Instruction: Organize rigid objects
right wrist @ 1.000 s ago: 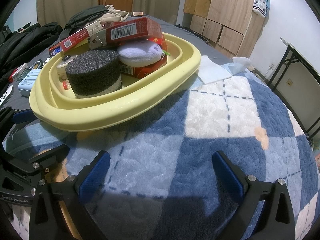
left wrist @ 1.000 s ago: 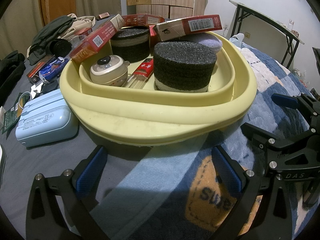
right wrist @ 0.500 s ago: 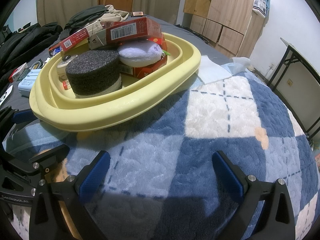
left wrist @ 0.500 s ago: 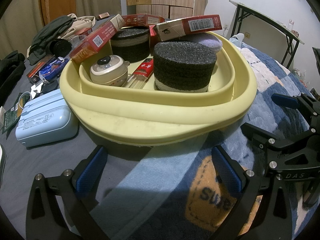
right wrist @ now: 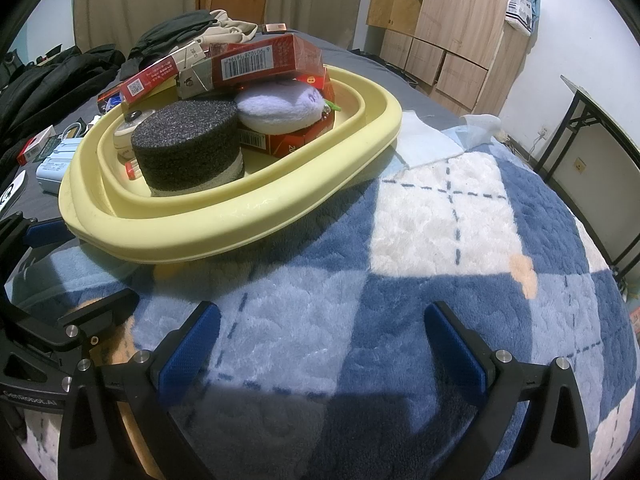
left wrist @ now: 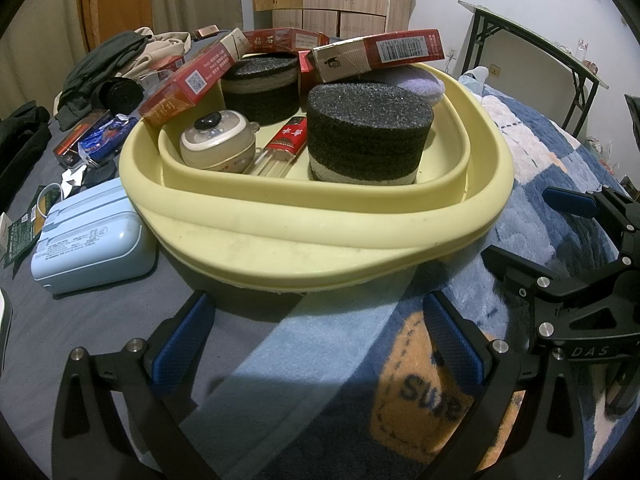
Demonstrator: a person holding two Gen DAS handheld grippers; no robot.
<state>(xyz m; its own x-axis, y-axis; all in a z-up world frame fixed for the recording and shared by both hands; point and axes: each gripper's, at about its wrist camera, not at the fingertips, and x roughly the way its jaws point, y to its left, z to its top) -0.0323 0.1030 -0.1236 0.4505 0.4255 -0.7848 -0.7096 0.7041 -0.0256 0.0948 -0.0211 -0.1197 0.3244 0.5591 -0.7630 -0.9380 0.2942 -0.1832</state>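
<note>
The yellow basin (left wrist: 320,236) lay on the bed, on the blue checked blanket (right wrist: 440,240), and already held much: two black foam discs (left wrist: 368,136), red cartons (left wrist: 380,56), a small cream pot (left wrist: 218,146) and a lilac puff (right wrist: 280,106). To its left a pale blue case (left wrist: 90,244) and several small packets (left wrist: 86,140) remained outside, so I judge the task mostly done. The left tongs (left wrist: 316,344) and the right tongs (right wrist: 320,344) were both spread and empty, near the basin.

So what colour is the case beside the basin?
Pale blue case, clearest in the left wrist view.
</note>
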